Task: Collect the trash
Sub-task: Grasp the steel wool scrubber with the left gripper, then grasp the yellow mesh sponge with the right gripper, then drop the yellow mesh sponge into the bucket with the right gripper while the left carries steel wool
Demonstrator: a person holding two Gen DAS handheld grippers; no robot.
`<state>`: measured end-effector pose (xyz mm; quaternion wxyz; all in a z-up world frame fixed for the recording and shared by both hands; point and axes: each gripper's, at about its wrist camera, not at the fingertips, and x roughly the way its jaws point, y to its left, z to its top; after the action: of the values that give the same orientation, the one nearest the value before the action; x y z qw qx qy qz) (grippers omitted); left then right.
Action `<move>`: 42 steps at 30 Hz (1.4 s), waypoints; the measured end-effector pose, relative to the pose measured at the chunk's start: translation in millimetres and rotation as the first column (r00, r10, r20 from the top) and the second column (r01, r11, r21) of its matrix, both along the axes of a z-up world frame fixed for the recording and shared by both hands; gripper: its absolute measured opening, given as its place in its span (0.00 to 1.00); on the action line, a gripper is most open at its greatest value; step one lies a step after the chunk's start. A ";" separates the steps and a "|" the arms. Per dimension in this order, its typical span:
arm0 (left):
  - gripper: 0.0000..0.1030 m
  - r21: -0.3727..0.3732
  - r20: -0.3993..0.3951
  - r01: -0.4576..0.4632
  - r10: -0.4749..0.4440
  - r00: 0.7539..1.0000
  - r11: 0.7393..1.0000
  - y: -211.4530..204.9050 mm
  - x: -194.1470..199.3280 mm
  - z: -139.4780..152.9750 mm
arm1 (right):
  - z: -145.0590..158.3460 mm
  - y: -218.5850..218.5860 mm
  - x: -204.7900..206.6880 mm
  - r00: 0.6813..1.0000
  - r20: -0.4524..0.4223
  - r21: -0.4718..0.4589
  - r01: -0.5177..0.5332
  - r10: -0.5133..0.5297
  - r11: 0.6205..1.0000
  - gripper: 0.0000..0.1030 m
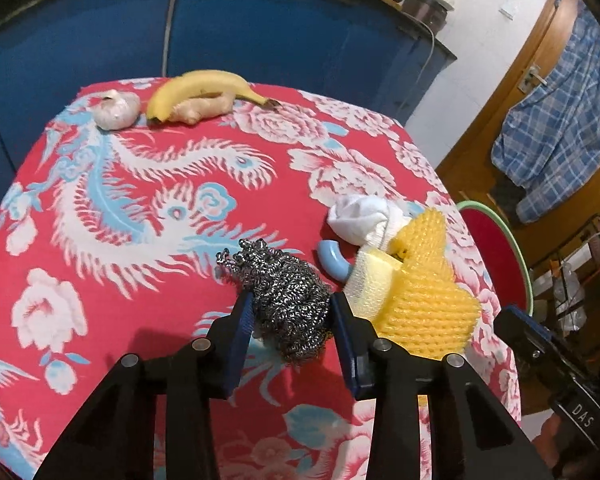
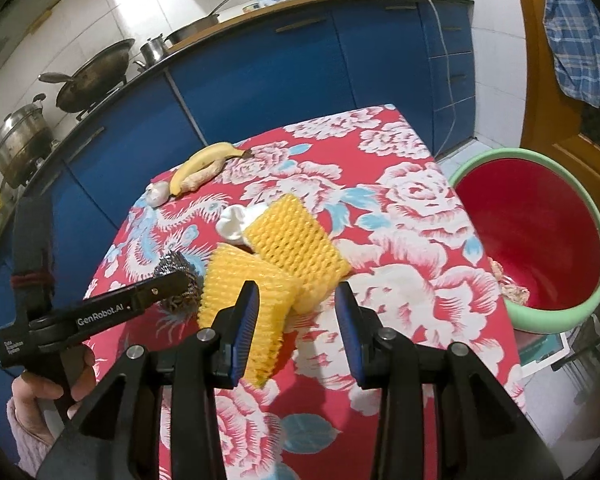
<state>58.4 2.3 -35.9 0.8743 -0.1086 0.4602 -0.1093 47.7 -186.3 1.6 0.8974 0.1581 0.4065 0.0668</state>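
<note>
My left gripper [image 1: 292,304] has its jaws around a steel wool scrubber [image 1: 288,296] resting on the red floral tablecloth [image 1: 140,240]; both pads touch its sides. The scrubber also shows in the right wrist view [image 2: 176,268], with the left gripper [image 2: 168,284] on it. Beside it lie yellow foam fruit nets [image 1: 424,304], a crumpled white tissue [image 1: 360,216] and a blue curved piece [image 1: 332,260]. My right gripper [image 2: 296,304] is open and empty, hovering over the near edge of the yellow nets [image 2: 292,240]. A red bin with a green rim [image 2: 532,236] stands right of the table.
A banana [image 1: 204,88], a ginger root [image 1: 204,106] and a garlic bulb [image 1: 114,110] lie at the table's far edge. Blue kitchen cabinets [image 2: 260,64] stand behind, with pots and a wok [image 2: 92,72] on the counter. A wooden door [image 2: 540,80] is at the right.
</note>
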 end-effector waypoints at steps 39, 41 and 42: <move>0.38 0.012 0.106 0.077 -0.077 0.991 0.997 -24.8 -4.7 49.0 | 42.0 -46.8 -12.8 0.986 0.133 0.045 0.094 -0.099 0.995 0.07; 0.38 0.017 0.112 0.094 -0.095 0.989 0.995 -33.9 -3.1 52.8 | 43.1 -56.7 -15.2 0.983 0.137 0.048 0.119 -0.124 0.992 0.07; 0.38 0.018 0.114 0.102 -0.104 0.988 0.995 -38.6 -1.9 54.3 | 43.4 -61.9 -16.8 0.981 0.139 0.049 0.132 -0.138 0.990 0.07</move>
<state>56.5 -36.3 18.4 0.8932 -0.0729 0.4147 -0.1577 30.9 -248.2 45.1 0.9232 0.1978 0.3286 0.0249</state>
